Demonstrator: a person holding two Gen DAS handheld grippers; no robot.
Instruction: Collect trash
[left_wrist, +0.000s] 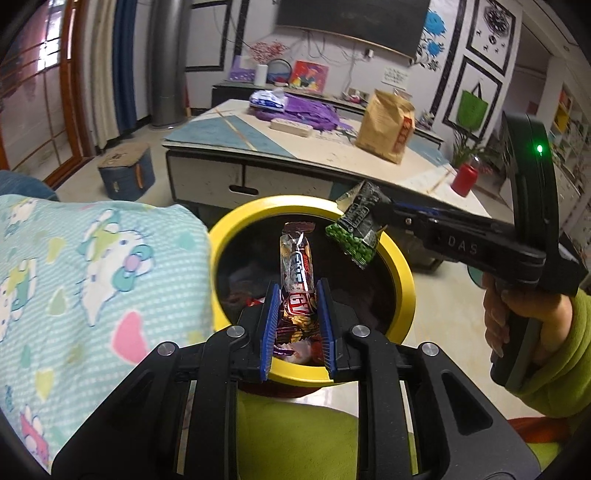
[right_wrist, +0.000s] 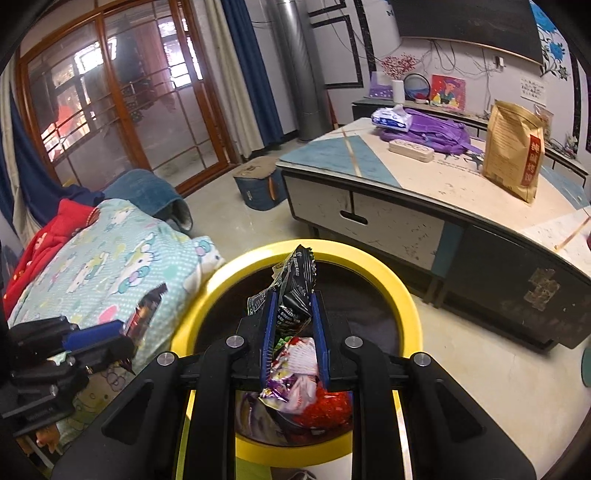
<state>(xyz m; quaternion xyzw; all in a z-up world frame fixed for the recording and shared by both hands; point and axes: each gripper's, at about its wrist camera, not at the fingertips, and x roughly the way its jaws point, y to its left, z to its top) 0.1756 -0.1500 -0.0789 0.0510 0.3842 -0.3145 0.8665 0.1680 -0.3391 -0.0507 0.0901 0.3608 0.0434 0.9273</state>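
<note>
Trash wrappers are both over the yellow bin (left_wrist: 402, 273): my left hand-held gripper (left_wrist: 297, 314) pinches a candy wrapper (left_wrist: 297, 266), and my right hand-held gripper (right_wrist: 293, 332) pinches a pea snack bag (right_wrist: 295, 288). The bag hangs at the rim's 1 o'clock, so I reckon each just drops in.

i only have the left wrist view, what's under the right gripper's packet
Observer: In the right wrist view the green pea packet hangs over the yellow bin, with wrappers piled below it.
Operator: is the right gripper actually clamped on it
Observer: Yes, both blue pads press the packet's sides; the right gripper is shut on it.
Operator: anything left of the blanket i can't see
Observer: A red garment lies beside the cartoon blanket, with a blue towel behind it.
</note>
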